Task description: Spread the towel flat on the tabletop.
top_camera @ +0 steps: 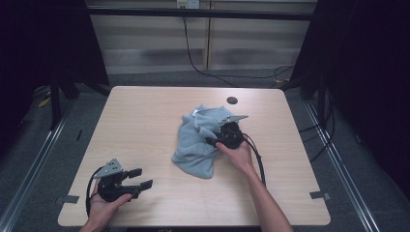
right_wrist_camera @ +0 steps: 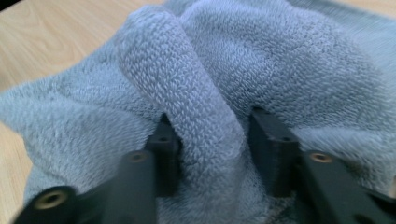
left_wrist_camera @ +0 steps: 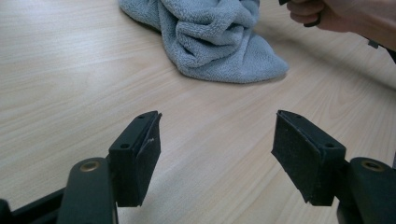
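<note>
A crumpled grey-blue towel (top_camera: 196, 140) lies a little right of the middle of the wooden table (top_camera: 140, 111). My right gripper (top_camera: 212, 140) is pushed into the towel's right side. In the right gripper view its jaws press on both sides of a raised fold of the towel (right_wrist_camera: 201, 70), so the right gripper (right_wrist_camera: 210, 135) is shut on that fold. My left gripper (top_camera: 143, 177) rests near the table's front left corner, pointing right, apart from the cloth. It (left_wrist_camera: 217, 135) stands open with bare tabletop between the jaws, and the towel (left_wrist_camera: 219, 37) lies farther ahead.
A dark round hole (top_camera: 232, 100) sits in the tabletop just behind the towel. The hand on the right gripper (left_wrist_camera: 322, 14) shows beside the cloth. Black cables (top_camera: 198, 63) run across the floor beyond the table's far edge.
</note>
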`<state>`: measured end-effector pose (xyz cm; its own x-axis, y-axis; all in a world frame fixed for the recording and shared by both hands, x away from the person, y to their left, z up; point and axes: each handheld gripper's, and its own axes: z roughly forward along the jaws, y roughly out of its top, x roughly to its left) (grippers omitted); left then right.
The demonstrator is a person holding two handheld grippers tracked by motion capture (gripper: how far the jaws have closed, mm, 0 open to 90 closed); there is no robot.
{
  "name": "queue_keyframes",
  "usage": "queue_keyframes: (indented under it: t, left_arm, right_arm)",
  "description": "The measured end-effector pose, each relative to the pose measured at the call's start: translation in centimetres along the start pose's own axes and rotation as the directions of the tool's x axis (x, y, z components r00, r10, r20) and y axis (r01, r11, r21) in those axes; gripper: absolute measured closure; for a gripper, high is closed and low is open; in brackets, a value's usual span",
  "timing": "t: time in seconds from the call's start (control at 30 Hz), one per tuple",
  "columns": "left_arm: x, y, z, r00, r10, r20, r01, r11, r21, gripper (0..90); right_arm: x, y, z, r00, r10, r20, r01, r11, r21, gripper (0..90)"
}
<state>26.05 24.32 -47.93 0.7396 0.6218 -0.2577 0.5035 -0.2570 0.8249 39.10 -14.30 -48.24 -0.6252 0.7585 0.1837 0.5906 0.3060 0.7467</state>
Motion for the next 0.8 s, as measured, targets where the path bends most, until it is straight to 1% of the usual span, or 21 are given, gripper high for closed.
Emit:
queue_keyframes:
  t: [0.03, 0.07, 0.1, 0.17, 0.23, 0.27, 0.3, 0.33, 0.37, 0.4, 0.43, 0.47, 0.5, 0.53, 0.57, 0.63, 0.67, 0.7, 0.73, 0.8]
  left_arm:
    - [0.0, 0.1, 0.0, 1.0000, -0.001, -0.001, 0.001, 1.0000, -0.006, 32.2]
    - [0.0, 0.1, 0.0, 1.0000, 0.002, -0.003, -0.002, 1.0000, -0.008, 32.2]
    - [0.0, 0.1, 0.0, 1.0000, 0.002, -0.003, -0.002, 1.0000, -0.008, 32.3]
    - [0.2, 0.3, 0.0, 1.0000, 0.002, -0.010, -0.002, 0.9998, -0.018, 32.2]
    - [0.5, 0.5, 0.1, 0.9999, -0.003, -0.013, 0.003, 0.9998, -0.019, 32.3]
    - [0.5, 0.5, 0.1, 0.9999, -0.003, -0.013, 0.003, 0.9998, -0.019, 32.4]
    - [0.9, 0.8, 0.5, 0.9998, -0.003, -0.019, 0.002, 0.9999, -0.011, 32.6]
    - [1.0, 1.0, 0.7, 0.9998, -0.003, -0.019, 0.002, 1.0000, -0.009, 33.0]
    - [1.2, 1.2, 0.8, 0.9998, -0.003, -0.017, 0.003, 0.9999, -0.010, 33.6]
    - [1.2, 1.2, 0.8, 0.9998, -0.003, -0.017, 0.003, 0.9999, -0.010, 35.1]
    - [1.4, 1.4, 1.1, 0.9998, -0.006, -0.018, 0.006, 0.9999, -0.010, 35.1]
    - [1.6, 1.9, 1.7, 0.9998, 0.007, -0.019, -0.008, 1.0000, -0.004, 37.8]
    - [1.7, 2.2, 2.0, 0.9995, 0.021, -0.024, -0.021, 0.9998, -0.003, 40.2]
    - [1.7, 2.2, 2.0, 0.9995, 0.021, -0.024, -0.021, 0.9998, -0.003, 41.1]
    - [2.0, 2.8, 2.7, 0.9996, 0.021, -0.017, -0.022, 0.9997, -0.008, 42.3]
    - [2.2, 3.4, 3.7, 0.9996, 0.026, -0.012, -0.026, 0.9997, 0.005, 43.7]
    - [2.4, 3.7, 4.2, 0.9997, 0.023, -0.010, -0.023, 0.9997, 0.004, 45.0]
    - [2.4, 3.7, 4.2, 0.9997, 0.023, -0.010, -0.023, 0.9997, 0.004, 46.1]
    - [2.6, 4.3, 5.1, 0.9999, 0.015, 0.000, -0.015, 0.9998, 0.010, 46.1]
    - [2.6, 4.6, 6.1, 1.0000, 0.005, 0.005, -0.005, 1.0000, 0.001, 45.7]
  right_arm:
    - [0.1, -0.1, 0.1, 1.0000, 0.001, -0.009, -0.001, 1.000, 0.000, 65.5]
    - [0.2, -0.2, 0.2, 0.9998, 0.003, -0.021, -0.003, 1.000, 0.002, 67.5]
    - [0.2, -0.2, 0.2, 0.9998, 0.003, -0.021, -0.003, 1.000, 0.002, 67.5]
    - [0.9, -0.5, 0.4, 0.9988, -0.012, -0.047, 0.012, 1.000, 0.002, 70.8]
    - [1.6, -0.6, 0.4, 0.9978, -0.030, -0.059, 0.031, 0.999, 0.011, 71.8]
    - [1.6, -0.6, 0.4, 0.9978, -0.030, -0.059, 0.031, 0.999, 0.011, 71.8]
    - [2.2, -0.7, 0.4, 0.9960, -0.046, -0.076, 0.047, 0.999, 0.012, 72.4]
    - [2.4, -0.8, 0.4, 0.9952, -0.054, -0.082, 0.055, 0.998, 0.012, 72.6]
    - [2.7, -0.8, 0.4, 0.9949, -0.051, -0.087, 0.053, 0.999, 0.015, 72.7]
    - [2.7, -0.8, 0.4, 0.9949, -0.051, -0.087, 0.053, 0.999, 0.015, 72.7]
    - [3.0, -0.9, 0.4, 0.9938, -0.061, -0.093, 0.062, 0.998, 0.013, 72.7]
    - [3.5, -1.1, 0.3, 0.9925, -0.067, -0.102, 0.069, 0.997, 0.016, 72.7]
    - [3.7, -1.2, 0.2, 0.9917, -0.072, -0.106, 0.074, 0.997, 0.017, 72.7]
    - [3.9, -1.3, 0.2, 0.9908, -0.075, -0.113, 0.076, 0.997, 0.012, 72.7]
    - [4.1, -1.4, 0.1, 0.9906, -0.071, -0.118, 0.073, 0.997, 0.013, 72.8]
    - [4.4, -1.6, 0.1, 0.9883, -0.077, -0.132, 0.079, 0.997, 0.009, 72.8]
    - [4.6, -1.7, 0.0, 0.9874, -0.080, -0.137, 0.082, 0.997, 0.009, 72.8]
    - [4.8, -1.9, -0.1, 0.9862, -0.083, -0.143, 0.085, 0.996, 0.007, 72.8]
    - [5.1, -2.0, -0.2, 0.9853, -0.083, -0.149, 0.085, 0.996, 0.005, 72.8]
    - [5.5, -2.3, -0.4, 0.9825, -0.088, -0.164, 0.091, 0.996, 0.006, 72.8]
